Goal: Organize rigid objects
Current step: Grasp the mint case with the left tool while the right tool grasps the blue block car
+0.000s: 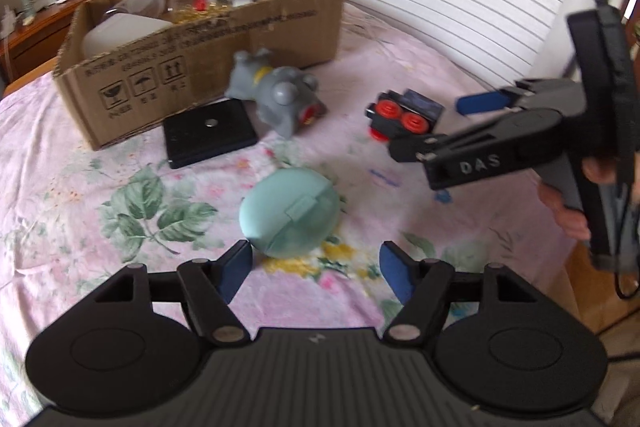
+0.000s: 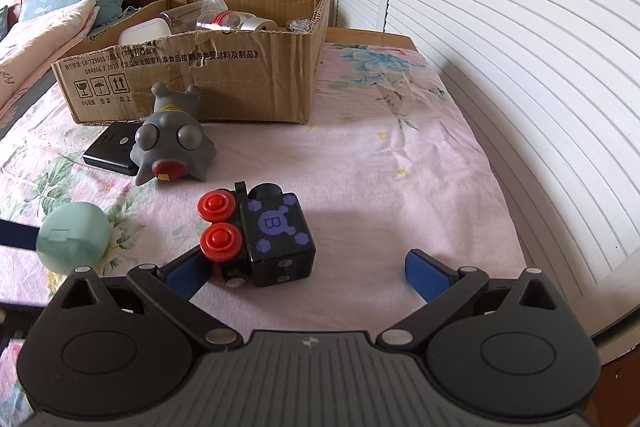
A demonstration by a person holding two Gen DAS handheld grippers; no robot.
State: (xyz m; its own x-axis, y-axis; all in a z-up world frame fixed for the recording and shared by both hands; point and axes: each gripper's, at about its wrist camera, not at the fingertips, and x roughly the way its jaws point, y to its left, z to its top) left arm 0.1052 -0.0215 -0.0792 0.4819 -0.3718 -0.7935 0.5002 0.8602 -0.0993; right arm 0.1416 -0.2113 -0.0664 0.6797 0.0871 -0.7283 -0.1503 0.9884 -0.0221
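Toys on bedspread (image 2: 380,167): one grey figure (image 2: 172,143), one black block (image 2: 276,231).

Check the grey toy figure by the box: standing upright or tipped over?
Tipped over. The grey toy figure lies on the bedspread, feet toward the cardboard box, face and red mouth toward the camera.

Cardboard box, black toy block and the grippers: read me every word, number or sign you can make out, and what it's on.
"GB/T29601 2013", "GB4806.9 2023", then Chinese print too small to quote reliably: brown cardboard box.
Fragile, keep-dry and this-way-up signs, with tiny unreadable captions: same box.
"B": black toy block with red wheels.
"DAS": right gripper, seen from the left wrist camera.
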